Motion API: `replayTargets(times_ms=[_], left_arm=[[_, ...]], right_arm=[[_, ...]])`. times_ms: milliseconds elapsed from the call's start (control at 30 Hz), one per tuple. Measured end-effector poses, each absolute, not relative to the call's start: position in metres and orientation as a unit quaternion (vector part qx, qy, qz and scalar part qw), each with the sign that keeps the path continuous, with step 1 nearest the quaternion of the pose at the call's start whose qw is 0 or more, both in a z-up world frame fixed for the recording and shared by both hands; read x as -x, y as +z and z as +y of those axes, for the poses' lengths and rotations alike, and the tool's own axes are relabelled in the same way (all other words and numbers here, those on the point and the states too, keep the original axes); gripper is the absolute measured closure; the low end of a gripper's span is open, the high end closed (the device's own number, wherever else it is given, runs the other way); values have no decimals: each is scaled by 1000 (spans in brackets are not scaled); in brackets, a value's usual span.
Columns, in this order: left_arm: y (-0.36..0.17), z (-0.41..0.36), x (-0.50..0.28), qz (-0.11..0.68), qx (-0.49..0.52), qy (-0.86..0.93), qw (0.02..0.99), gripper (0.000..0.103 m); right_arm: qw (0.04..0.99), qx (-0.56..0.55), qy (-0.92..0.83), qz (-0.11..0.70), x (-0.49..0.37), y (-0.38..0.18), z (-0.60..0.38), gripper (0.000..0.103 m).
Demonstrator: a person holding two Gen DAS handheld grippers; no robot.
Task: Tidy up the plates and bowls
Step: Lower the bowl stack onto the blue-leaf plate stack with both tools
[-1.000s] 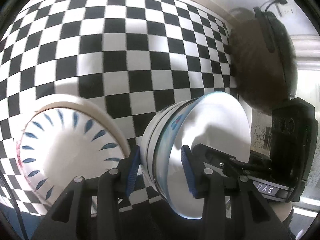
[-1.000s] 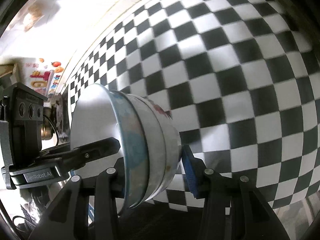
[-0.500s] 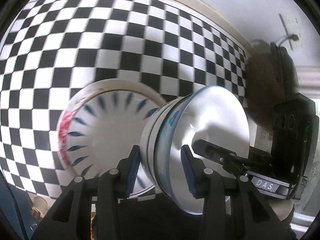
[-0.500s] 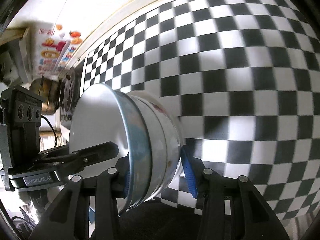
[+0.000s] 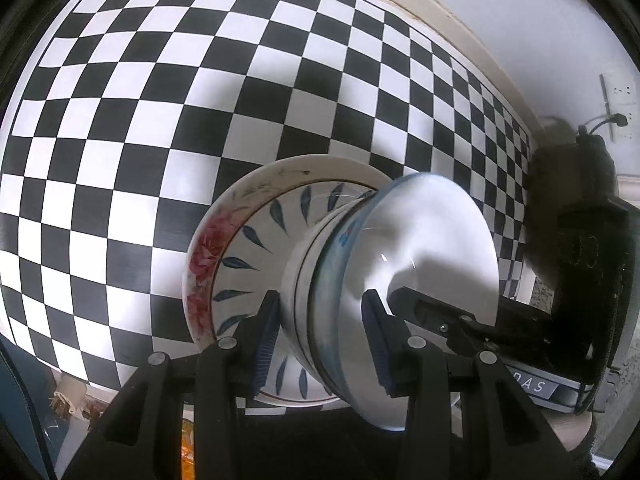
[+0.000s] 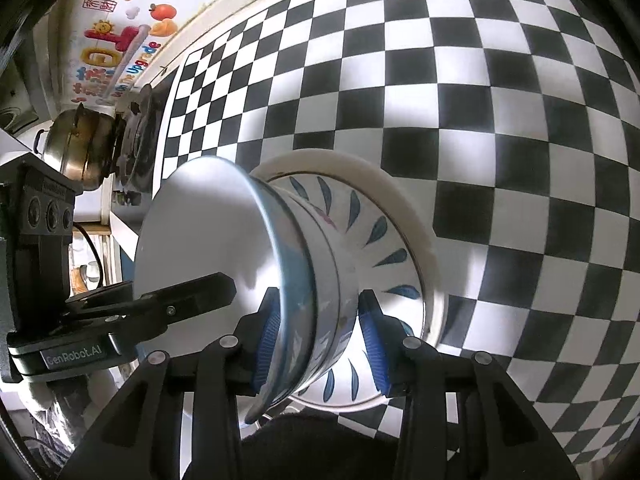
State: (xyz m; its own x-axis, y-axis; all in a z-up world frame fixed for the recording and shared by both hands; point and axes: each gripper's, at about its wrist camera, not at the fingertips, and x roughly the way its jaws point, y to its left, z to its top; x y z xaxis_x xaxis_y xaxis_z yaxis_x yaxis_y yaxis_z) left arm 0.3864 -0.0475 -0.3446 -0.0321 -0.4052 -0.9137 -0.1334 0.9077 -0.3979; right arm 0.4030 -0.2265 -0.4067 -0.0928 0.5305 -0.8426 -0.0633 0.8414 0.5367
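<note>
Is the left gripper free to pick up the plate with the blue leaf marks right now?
Probably not: the left gripper is already clamped on the stacked bowls, which hang right over the leaf-patterned plate.

Checkered tabletop (image 5: 168, 128) open from 9 to 1 o'clock. Leaf-patterned plate (image 5: 248, 240) blocks centre; metal pot (image 6: 80, 152) and stove (image 6: 140, 136) crowd 10 o'clock in right view.

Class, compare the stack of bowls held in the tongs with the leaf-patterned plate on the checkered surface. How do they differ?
The stack of bowls is deep and tipped on its side; the leaf-patterned plate is shallow and lies flat. The stack is held off the checkered surface by both tongs at opposite rims; the plate rests on it, ungripped. The top bowl's inside is plain; the plate has blue leaf marks. Both are round, mostly white dishes.
</note>
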Motion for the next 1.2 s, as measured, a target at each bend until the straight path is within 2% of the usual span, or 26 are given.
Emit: replayTargets(times_ms=[733, 1133, 1200], left_arm=[[-360, -43, -375, 718, 193, -93, 662, 66], [-327, -48, -368, 685, 115, -36, 719, 63], [-318, -47, -364, 675, 97, -18, 732, 63]], right_arm=[[666, -135, 210, 703, -403, -406, -212, 64], [718, -53, 174, 672, -388, -370, -209, 64], [725, -44, 166, 667, -385, -362, -212, 62]])
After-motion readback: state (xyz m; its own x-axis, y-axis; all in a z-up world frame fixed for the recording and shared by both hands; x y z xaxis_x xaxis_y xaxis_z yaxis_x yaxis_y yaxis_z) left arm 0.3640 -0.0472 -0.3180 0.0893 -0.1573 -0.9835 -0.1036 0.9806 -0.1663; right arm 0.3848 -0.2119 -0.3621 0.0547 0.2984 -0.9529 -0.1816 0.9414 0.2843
